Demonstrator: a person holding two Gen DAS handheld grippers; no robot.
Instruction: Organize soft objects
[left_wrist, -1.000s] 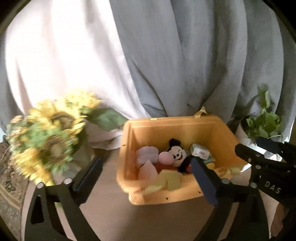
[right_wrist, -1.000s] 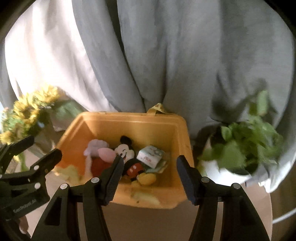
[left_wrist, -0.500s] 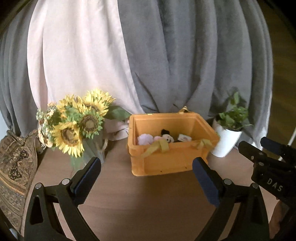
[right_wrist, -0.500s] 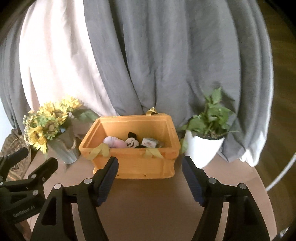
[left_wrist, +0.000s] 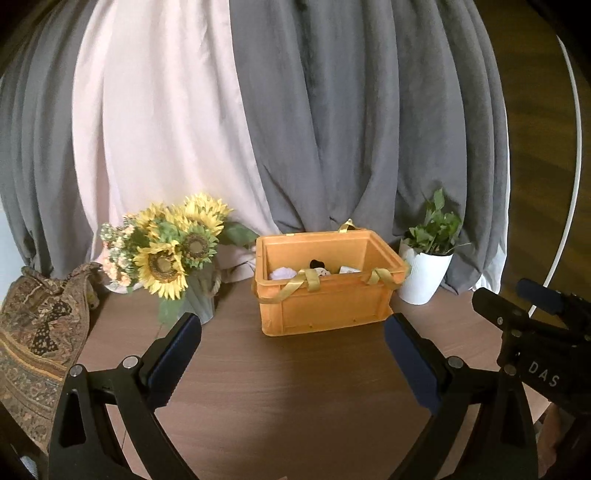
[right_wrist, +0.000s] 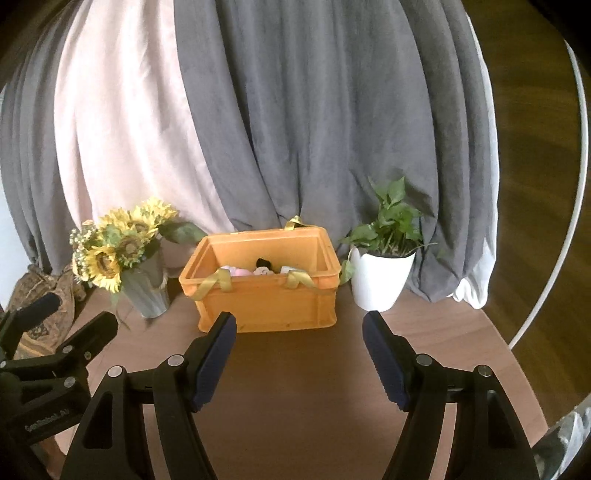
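The soft toys (left_wrist: 320, 270) lay low inside the orange crate (left_wrist: 325, 306) at the back of the table (left_wrist: 295, 398), between the sunflower vase (right_wrist: 146, 291) and the potted plant (right_wrist: 380, 284). Both the left claw (left_wrist: 293, 345) and the right claw (right_wrist: 299, 345) hung spread wide and empty, well short of the crate. The plush things looked light and yielding, so a pinch across a body's bulk, not a limb, would probably hold best.

Crate (left_wrist: 325, 310) on table (left_wrist: 295, 387); sunflowers (left_wrist: 166, 251) left; potted plant (left_wrist: 428, 266) right; curtains (left_wrist: 295, 110) behind.
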